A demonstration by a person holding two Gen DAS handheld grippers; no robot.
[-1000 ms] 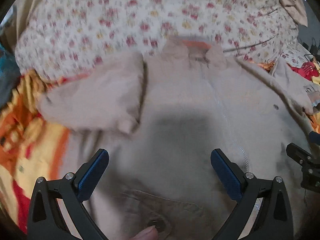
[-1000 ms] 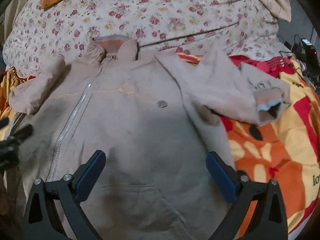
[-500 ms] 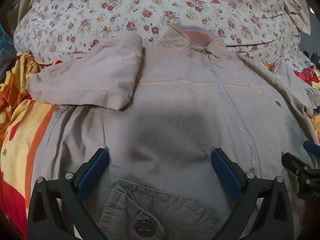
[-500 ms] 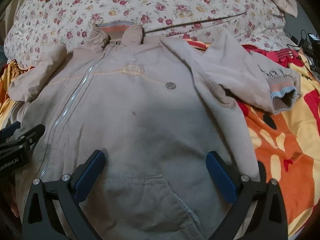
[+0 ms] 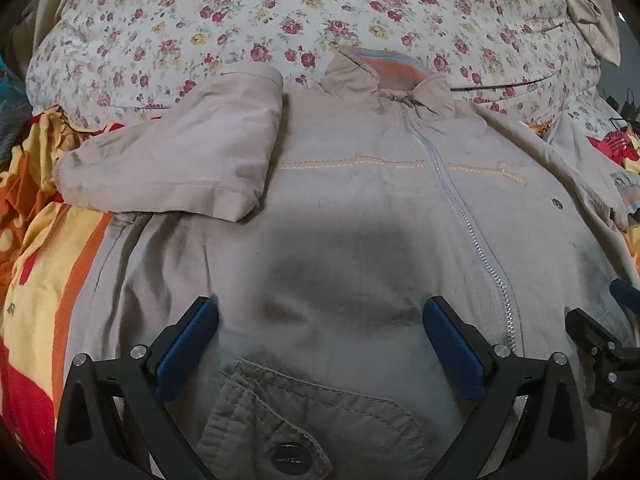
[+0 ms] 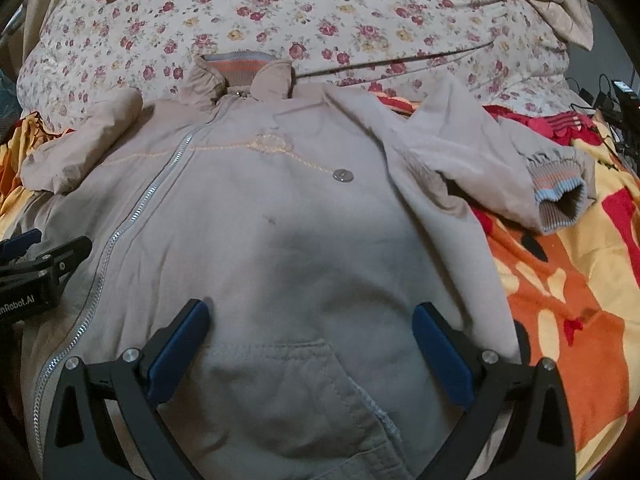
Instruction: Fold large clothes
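A beige zip jacket (image 5: 360, 208) lies front up on the bed, collar at the far side; it also shows in the right wrist view (image 6: 280, 220). Its left sleeve (image 5: 180, 168) is folded in beside the chest. Its right sleeve (image 6: 500, 168) is bent, its striped cuff (image 6: 560, 200) lying on the blanket. My left gripper (image 5: 320, 316) is open and empty above the lower left front, near a pocket flap (image 5: 312, 420). My right gripper (image 6: 310, 320) is open and empty above the lower right front pocket. Each gripper shows at the edge of the other's view.
A floral quilt (image 5: 280, 20) lies behind the collar. An orange, yellow and red blanket (image 6: 580, 300) covers the bed on both sides of the jacket (image 5: 36, 280). Cables and a device (image 6: 620, 96) sit at the far right.
Both grippers have drawn back toward the hem and lowered, both open throughout. The jacket now lies flatter and still, with the right cuff settled on the blanket.
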